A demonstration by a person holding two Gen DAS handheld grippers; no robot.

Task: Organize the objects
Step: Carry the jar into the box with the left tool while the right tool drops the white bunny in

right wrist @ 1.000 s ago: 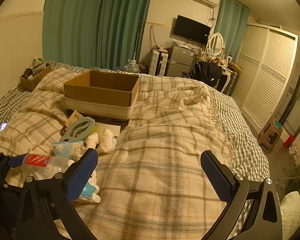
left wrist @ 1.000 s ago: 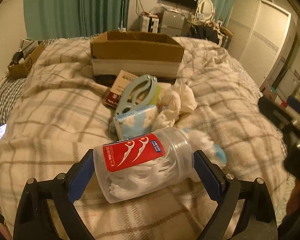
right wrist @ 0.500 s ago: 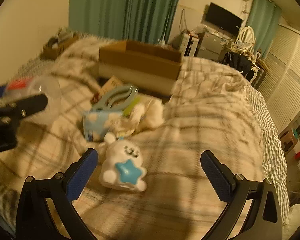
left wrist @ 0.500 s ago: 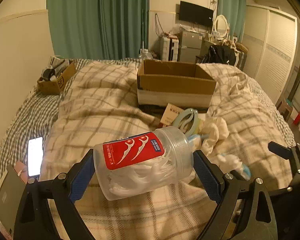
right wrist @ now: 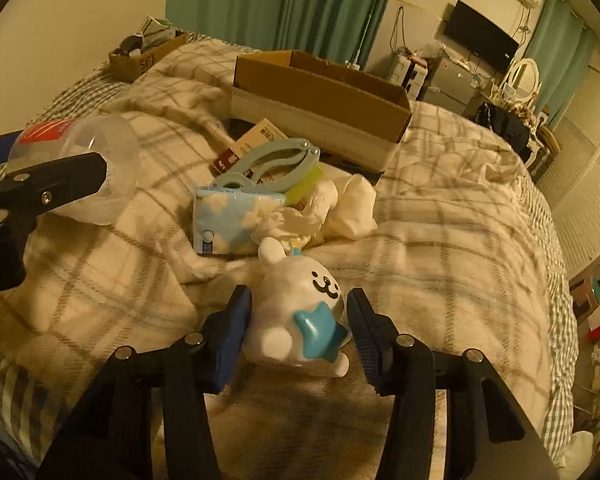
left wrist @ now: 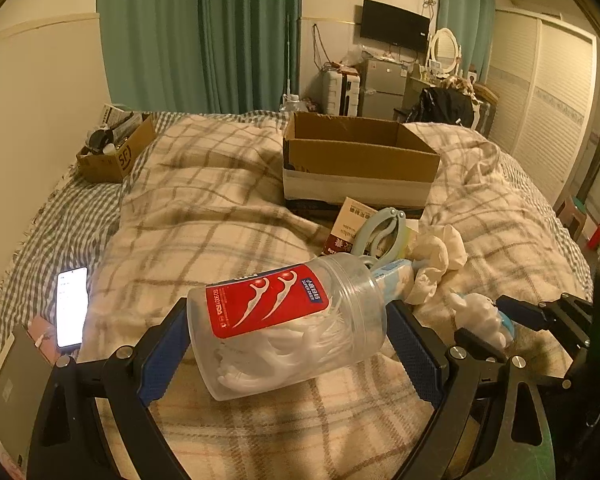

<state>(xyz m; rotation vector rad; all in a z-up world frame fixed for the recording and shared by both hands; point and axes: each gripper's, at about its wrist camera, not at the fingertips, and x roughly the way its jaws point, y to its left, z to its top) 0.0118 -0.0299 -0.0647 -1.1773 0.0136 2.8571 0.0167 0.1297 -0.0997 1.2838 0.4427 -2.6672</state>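
My left gripper (left wrist: 286,332) is shut on a clear floss-pick jar (left wrist: 284,320) with a red label, held tilted above the bed; the jar also shows in the right wrist view (right wrist: 84,168). My right gripper (right wrist: 300,328) has its jaws closed in around a white rabbit toy (right wrist: 300,312) with a blue star, lying on the plaid blanket; the pads look to be touching its sides. An open cardboard box (left wrist: 356,160) (right wrist: 316,100) stands farther back on the bed.
Between toy and box lie a blue cloud-print tissue pack (right wrist: 232,220), a pale blue clip (right wrist: 272,164), a small booklet box (right wrist: 248,144) and crumpled white cloth (right wrist: 340,208). A lit phone (left wrist: 72,306) lies at the left; a smaller carton (left wrist: 112,152) sits at the far left.
The left gripper lifted the jar off the bed. The right gripper swung left to the rabbit toy and closed its jaws around it.
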